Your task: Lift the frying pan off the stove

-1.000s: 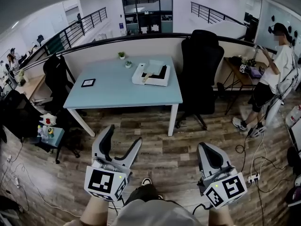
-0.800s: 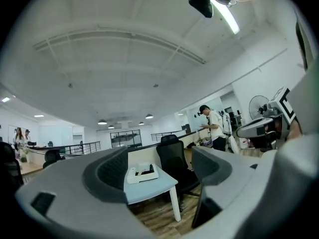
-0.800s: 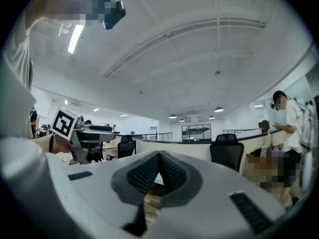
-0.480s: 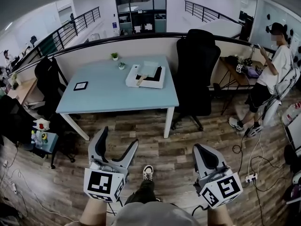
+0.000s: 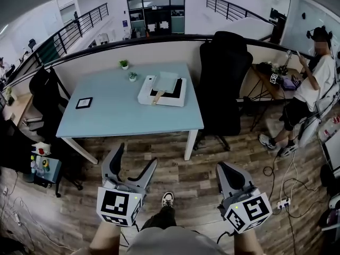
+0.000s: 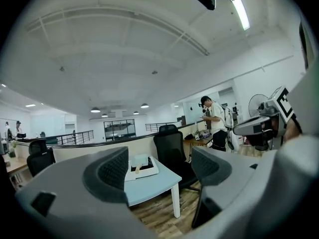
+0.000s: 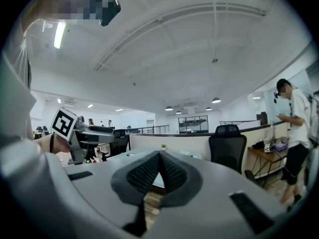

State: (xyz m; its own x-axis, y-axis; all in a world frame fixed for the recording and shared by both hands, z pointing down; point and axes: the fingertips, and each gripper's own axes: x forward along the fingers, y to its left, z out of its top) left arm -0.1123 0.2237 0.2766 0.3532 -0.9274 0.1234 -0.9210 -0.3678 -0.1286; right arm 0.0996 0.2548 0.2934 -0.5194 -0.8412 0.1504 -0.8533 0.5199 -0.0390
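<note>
head view: left gripper (image 5: 136,154) has spread wide, empty, ready to grasp; right gripper (image 5: 223,167) shut; stove (image 5: 162,91) at desk's (image 5: 117,116) far edge, well apart.

"Where do I find the stove from here?"

"I see a flat white box-shaped stove (image 5: 178,92) with a dark top, lying on the far right part of the light blue table (image 5: 117,116)."

"And the pan?"

"I make out a pale frying pan (image 5: 166,82) resting on the stove's left half, its light wooden handle (image 5: 157,95) pointing over the near edge towards me."
</note>
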